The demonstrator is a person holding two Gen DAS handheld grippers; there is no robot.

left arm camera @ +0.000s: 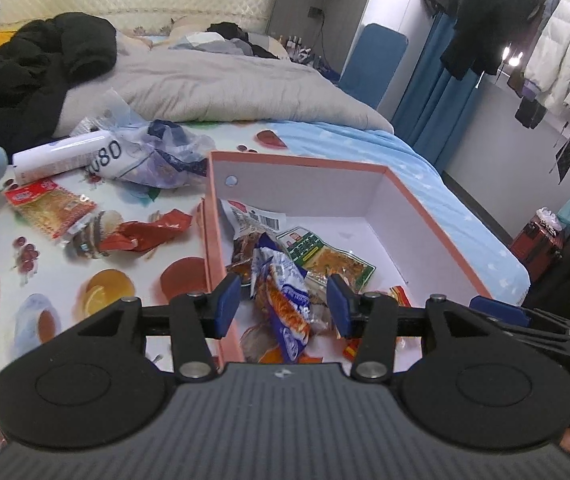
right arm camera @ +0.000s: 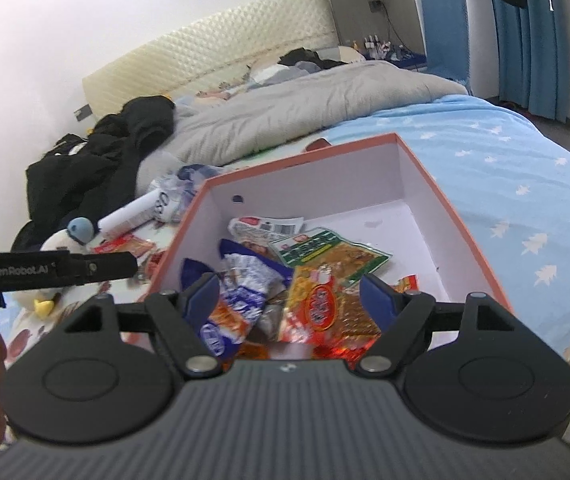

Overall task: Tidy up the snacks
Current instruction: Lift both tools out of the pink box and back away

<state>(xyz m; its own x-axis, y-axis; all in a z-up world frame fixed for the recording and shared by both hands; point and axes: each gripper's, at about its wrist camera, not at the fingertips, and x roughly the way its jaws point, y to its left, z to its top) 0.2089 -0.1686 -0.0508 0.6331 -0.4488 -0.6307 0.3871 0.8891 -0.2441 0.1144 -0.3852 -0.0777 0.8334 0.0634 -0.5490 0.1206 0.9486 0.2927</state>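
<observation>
A: Item one, the box (left arm camera: 437, 216). Pink rim, white inside, open top, lying on the bed. Its long axis runs away from both cameras toward the grey quilt (left arm camera: 213, 80). The far half of its floor is bare; the near half holds the snack packets.

B: Contents of the box?

A: A blue and white packet (left arm camera: 285, 304) lies lengthwise, pointing from the near wall toward the far one. A green-edged packet (left arm camera: 325, 256) lies slantwise just beyond it. A packet with a barcode label (left arm camera: 253, 216) leans against the box's left wall.

B: Outside the box?

A: To the left of it, on the printed sheet: a red wrapper (left arm camera: 153, 232), a flat orange packet (left arm camera: 49, 208), a white tube (left arm camera: 61, 156) and a crumpled bag (left arm camera: 157, 156). The ground between them and the box's left wall is open. To the right of the box the blue sheet (right arm camera: 505, 184) is bare out to the bed's edge.

B: Tools?

A: The left gripper (left arm camera: 283, 304) hangs over the box's near left corner, jaws about half apart, gripping nothing; the blue and white packet shows between the pads, below them. The right gripper (right arm camera: 291, 300) stands wider over the near end, also gripping nothing.

B: Differences between views?

A: Only the right wrist view shows the orange packet with a red oval label (right arm camera: 325, 304) in the box, and the left gripper's black body from the side. Only the left wrist view shows the hanging coats (left arm camera: 557, 52).
</observation>
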